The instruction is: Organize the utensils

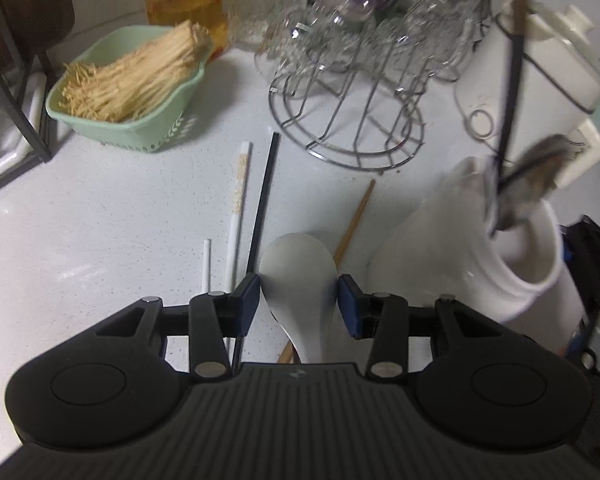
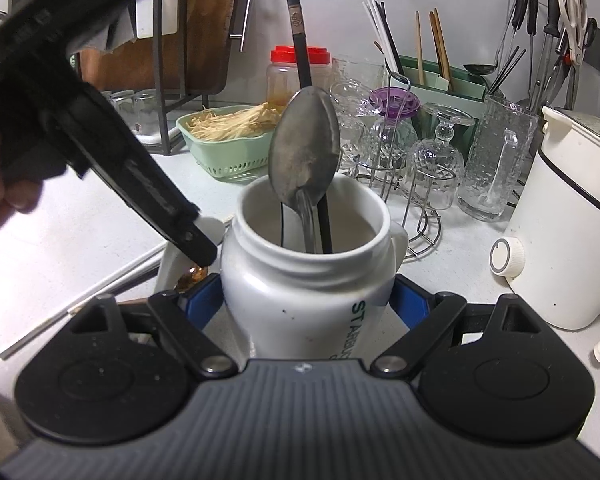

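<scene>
Utensils are being gathered: a white spoon (image 1: 300, 276) is clamped by the left gripper (image 1: 298, 300), the mug (image 2: 308, 280) by the right gripper (image 2: 308, 300); the spoon must next be lowered into the mug.

Bare tabletop (image 1: 80, 232) lies open toward nine o'clock; wire glass rack (image 1: 348, 128) and seemingly blurred white jar (image 1: 480, 256) block twelve to three.
</scene>
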